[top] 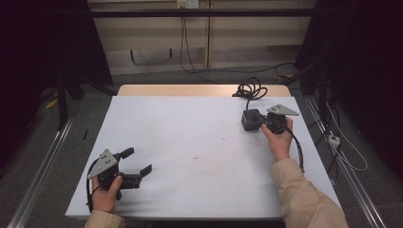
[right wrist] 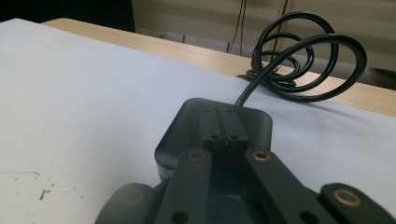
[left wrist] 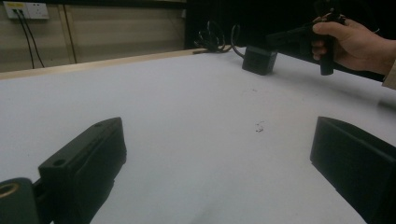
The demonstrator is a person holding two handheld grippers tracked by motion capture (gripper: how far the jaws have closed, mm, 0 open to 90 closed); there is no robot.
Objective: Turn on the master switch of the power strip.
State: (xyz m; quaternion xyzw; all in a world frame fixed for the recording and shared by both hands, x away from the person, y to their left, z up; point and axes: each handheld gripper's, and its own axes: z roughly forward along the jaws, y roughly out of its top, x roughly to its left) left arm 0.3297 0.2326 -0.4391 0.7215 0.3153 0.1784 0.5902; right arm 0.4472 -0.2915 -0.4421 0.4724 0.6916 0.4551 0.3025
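While the left gripper [top: 138,161] is held with jaws spread wide above the white table [top: 190,142], the right gripper [top: 260,119] is seen closed, its jaws over the black adapter [top: 250,119].

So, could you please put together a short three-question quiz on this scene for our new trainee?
1. True or false: the left gripper has its jaws spread open over the white table.
2. What does the right gripper rest its shut jaws on? A) a cup B) the black power adapter C) a cloth
3. Where does the coiled cable lie?

Key: 1. True. 2. B. 3. At the table's far edge, beyond the adapter.
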